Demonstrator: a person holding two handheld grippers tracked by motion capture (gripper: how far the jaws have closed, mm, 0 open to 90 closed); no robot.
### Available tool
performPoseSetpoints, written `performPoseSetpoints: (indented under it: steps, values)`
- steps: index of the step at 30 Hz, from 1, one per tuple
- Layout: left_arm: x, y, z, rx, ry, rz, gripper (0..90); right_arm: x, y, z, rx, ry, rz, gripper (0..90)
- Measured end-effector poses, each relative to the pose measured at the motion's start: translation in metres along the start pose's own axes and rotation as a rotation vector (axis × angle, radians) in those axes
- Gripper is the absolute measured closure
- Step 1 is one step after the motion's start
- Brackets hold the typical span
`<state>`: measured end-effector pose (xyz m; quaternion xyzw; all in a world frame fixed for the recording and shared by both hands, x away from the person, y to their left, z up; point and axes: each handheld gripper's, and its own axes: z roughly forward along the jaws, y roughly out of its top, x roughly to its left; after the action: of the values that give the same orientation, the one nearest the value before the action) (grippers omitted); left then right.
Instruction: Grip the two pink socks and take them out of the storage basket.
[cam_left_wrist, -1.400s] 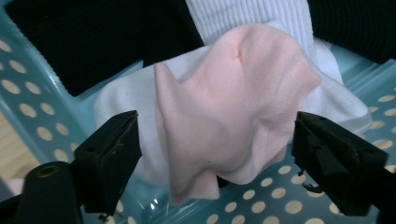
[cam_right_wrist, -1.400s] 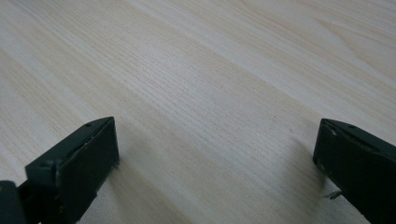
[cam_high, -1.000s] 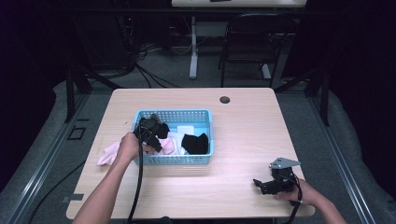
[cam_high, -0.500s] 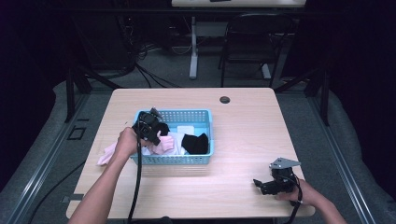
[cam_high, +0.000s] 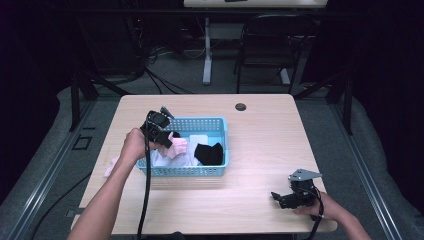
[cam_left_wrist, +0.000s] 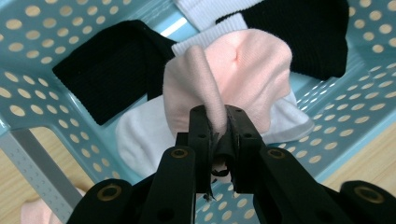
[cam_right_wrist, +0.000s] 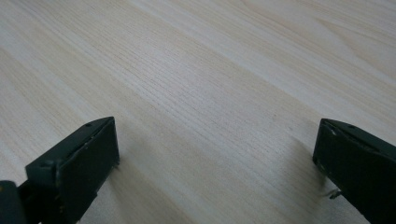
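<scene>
Since the earlier frames, left hand-held gripper (cam_high: 169, 139) has risen out of the blue basket (cam_high: 220, 124), and its jaws have just been closing; they now sit pressed together on a fold of the pink sock (cam_left_wrist: 233, 74). Sock hangs from the jaw tips above the basket's left half, left of centre in the high view. Right hand-held gripper (cam_high: 280, 196) is unchanged.

Left arm pose: forearm enters from the bottom left of the high view and runs up and slightly right; left hand (cam_high: 132, 146) wraps the gripper body just outside the basket's left wall, gripper pointing right and down over the basket. Cable trails down along the forearm.

Left gripper view: pink sock bunched into a ridge between the two black jaws at frame centre. Below it in the basket lie a white sock (cam_left_wrist: 140, 135) and black socks (cam_left_wrist: 107, 79), one at upper left and another at upper right. A second pink piece (cam_left_wrist: 39, 212) shows at the lower left, on the worktop (cam_high: 265, 135) outside the basket.

Right arm pose: right hand (cam_high: 320, 206) rests low on the worktop at the lower right of the high view, gripper pointing left. Right gripper view: jaws spread wide, bare wood between them.
</scene>
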<state>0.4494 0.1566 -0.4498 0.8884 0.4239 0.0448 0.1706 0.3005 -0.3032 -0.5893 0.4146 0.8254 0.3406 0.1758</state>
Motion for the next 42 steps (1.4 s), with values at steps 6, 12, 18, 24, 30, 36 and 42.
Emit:
performPoseSetpoints:
  steps: [6, 12, 18, 24, 30, 36, 42]
  values:
    - [0.0, 0.004, -0.008, -0.007, 0.003, 0.002, 81.4, 0.0, 0.0, 0.0, 0.002, 0.004, 0.001, 0.0]
    - [-0.002, 0.007, -0.019, -0.02, 0.006, 0.013, 81.5, 0.0, 0.0, 0.0, 0.002, 0.0, 0.001, 0.0]
    - [-0.002, 0.009, -0.033, -0.038, 0.01, 0.011, 81.5, 0.0, 0.0, 0.0, 0.002, 0.0, 0.001, 0.0]
    - [0.003, 0.005, -0.056, -0.072, 0.019, 0.002, 81.5, 0.0, 0.0, 0.0, 0.002, 0.0, 0.001, 0.0]
    - [0.008, -0.003, -0.082, -0.104, 0.045, 0.001, 81.5, 0.0, 0.0, 0.0, 0.002, 0.0, 0.001, 0.0]
    - [0.019, -0.017, -0.103, -0.13, 0.069, -0.025, 81.5, 0.0, 0.0, 0.0, 0.003, 0.004, 0.0, 0.0]
    - [0.036, -0.039, -0.117, -0.137, 0.092, -0.072, 81.4, 0.0, 0.0, 0.0, 0.003, 0.004, 0.0, 0.0]
